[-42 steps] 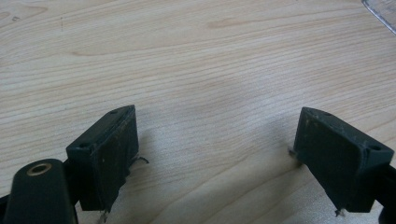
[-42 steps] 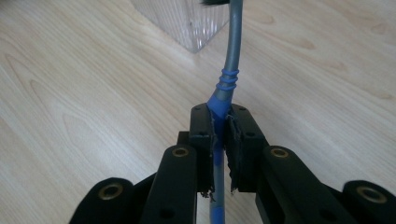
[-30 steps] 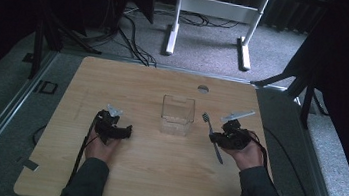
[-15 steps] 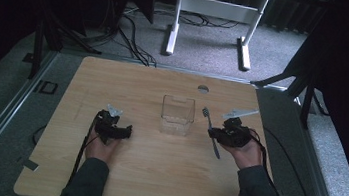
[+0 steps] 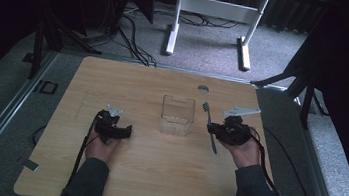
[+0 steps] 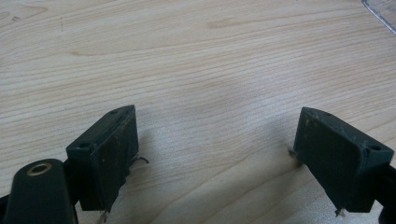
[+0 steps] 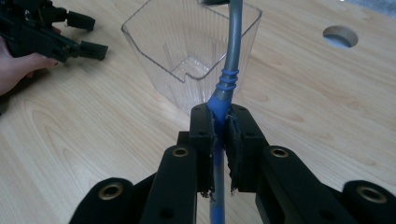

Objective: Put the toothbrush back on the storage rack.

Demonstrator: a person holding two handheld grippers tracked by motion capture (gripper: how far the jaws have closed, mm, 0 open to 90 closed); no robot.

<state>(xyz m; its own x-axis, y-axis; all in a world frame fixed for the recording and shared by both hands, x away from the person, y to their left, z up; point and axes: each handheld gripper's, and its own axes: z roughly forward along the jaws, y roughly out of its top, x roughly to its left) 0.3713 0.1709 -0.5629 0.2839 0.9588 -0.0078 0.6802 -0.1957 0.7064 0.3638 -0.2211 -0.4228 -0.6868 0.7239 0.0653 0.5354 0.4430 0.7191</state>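
Note:
My right gripper is shut on the blue lower handle of a grey and blue toothbrush, which slants with its head toward the table's far side. Seen along the right gripper, the toothbrush rises in front of a clear plastic container. That container stands upright mid-table, just left of the brush. My left gripper rests on the wood left of the container. Its jaws stand wide open over bare wood, and a corner of the container shows beyond them.
A round hole is cut in the wooden table behind the container. The left hand and its gripper lie across the table from the right one. White desk legs and cables sit on the floor beyond.
My right gripper has shifted slightly toward the table's far side with the toothbrush in it. The left gripper has stayed put.

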